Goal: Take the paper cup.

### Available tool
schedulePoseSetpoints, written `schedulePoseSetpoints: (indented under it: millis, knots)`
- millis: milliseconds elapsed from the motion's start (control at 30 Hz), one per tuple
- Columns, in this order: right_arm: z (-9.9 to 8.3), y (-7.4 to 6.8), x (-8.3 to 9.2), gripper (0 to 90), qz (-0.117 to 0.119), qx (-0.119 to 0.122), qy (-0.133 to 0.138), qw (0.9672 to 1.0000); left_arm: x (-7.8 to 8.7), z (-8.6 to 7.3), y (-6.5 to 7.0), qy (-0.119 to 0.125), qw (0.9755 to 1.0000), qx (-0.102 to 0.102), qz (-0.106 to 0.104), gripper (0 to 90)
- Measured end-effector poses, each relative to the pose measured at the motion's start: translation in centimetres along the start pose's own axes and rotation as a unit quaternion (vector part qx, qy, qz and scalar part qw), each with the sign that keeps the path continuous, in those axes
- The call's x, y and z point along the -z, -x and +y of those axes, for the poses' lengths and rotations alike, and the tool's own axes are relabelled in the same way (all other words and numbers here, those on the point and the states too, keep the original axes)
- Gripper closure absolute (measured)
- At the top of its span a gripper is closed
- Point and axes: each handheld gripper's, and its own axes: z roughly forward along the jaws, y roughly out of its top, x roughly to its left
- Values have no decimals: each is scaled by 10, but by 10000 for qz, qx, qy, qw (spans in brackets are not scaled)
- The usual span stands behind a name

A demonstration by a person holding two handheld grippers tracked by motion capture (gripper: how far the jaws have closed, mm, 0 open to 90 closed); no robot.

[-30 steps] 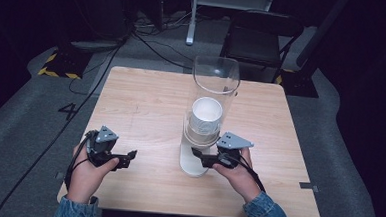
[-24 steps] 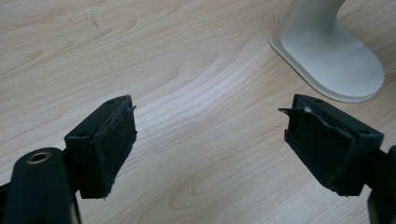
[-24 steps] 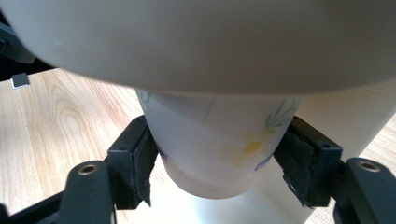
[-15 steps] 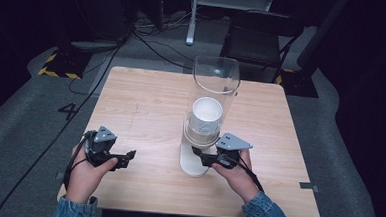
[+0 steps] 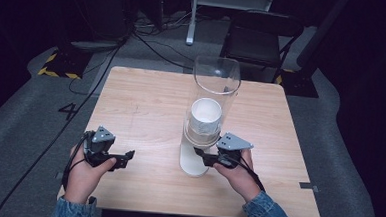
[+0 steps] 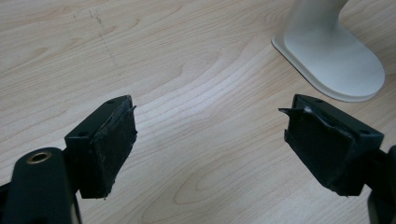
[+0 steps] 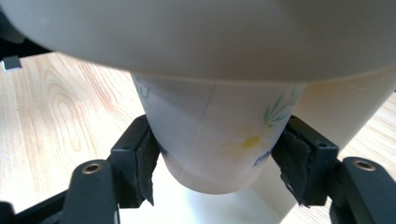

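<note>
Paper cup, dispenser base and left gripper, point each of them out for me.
Paper cup (image 7: 219,144), right gripper view, on its flower-printed side wall between the jaws.
Dispenser base (image 6: 343,65), left gripper view, on the flat white foot.
Left gripper (image 5: 127,156), high view, midway between its open fingertips.

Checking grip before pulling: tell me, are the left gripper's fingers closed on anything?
No: the left gripper has its fingers wide apart over bare table.
</note>
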Motion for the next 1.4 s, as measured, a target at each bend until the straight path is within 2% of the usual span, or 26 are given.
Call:
schedulePoseSetpoints:
  millis: [433,600,900,1000,1100,1200,1400]
  knots:
    - [0,0,2,356,-43,38,-112,9999,3,-1,-2,27,10000,3,8,166]
    - [-2,-1,0,358,11,-226,-68,9997,2,-1,-1,11,10000,17,16,166]
    - [-4,-2,-4,359,138,-427,-14,9990,0,0,0,-17,10000,-3,16,166]
    - [-6,-4,-7,363,364,-660,-69,9971,0,0,0,-8,10000,-9,13,166]
    - [-9,-4,-10,363,339,-591,-207,9975,1,0,0,9,10000,4,11,166]
    - [-10,-3,-10,363,300,-543,-207,9979,1,0,-1,4,10000,-18,21,166]
    - [-19,-3,-14,362,279,-524,-412,9974,0,0,0,-7,10000,-14,-5,166]
